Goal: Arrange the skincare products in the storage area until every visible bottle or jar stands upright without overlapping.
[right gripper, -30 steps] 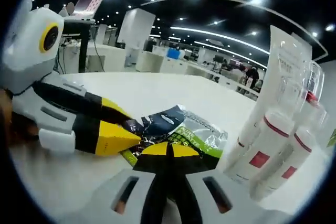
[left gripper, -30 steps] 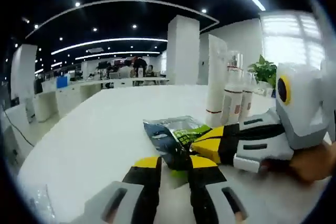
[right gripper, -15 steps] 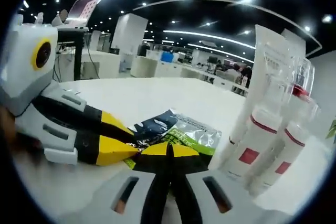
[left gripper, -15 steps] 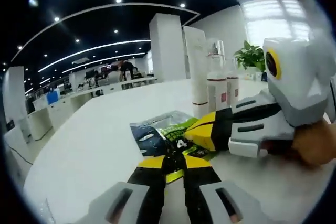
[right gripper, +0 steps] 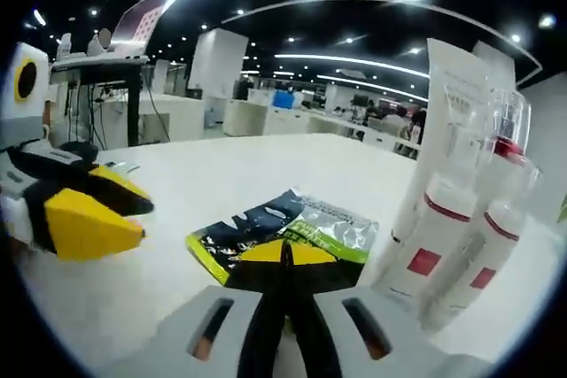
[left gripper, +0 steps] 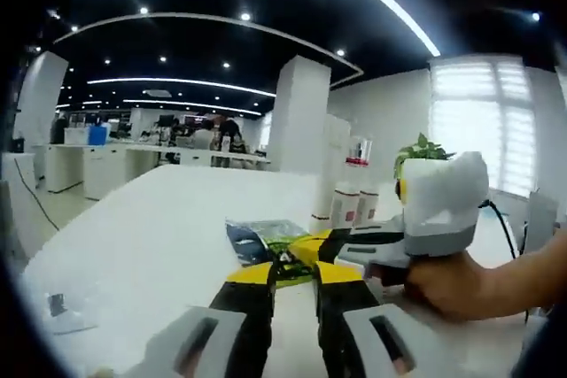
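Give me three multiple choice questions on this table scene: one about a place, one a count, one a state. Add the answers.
1. Where is the sachet? A. flat on the table B. atop a bottle C. in a tray
2. How many bottles with red labels stand there? A. one B. two C. four
3. The right gripper is: A. wide open B. shut on the sachet C. holding a bottle

Answers: A, it lies flat on the white top; B, two stand upright beside the tall white tube; B, its jaws meet at the sachet's near edge.
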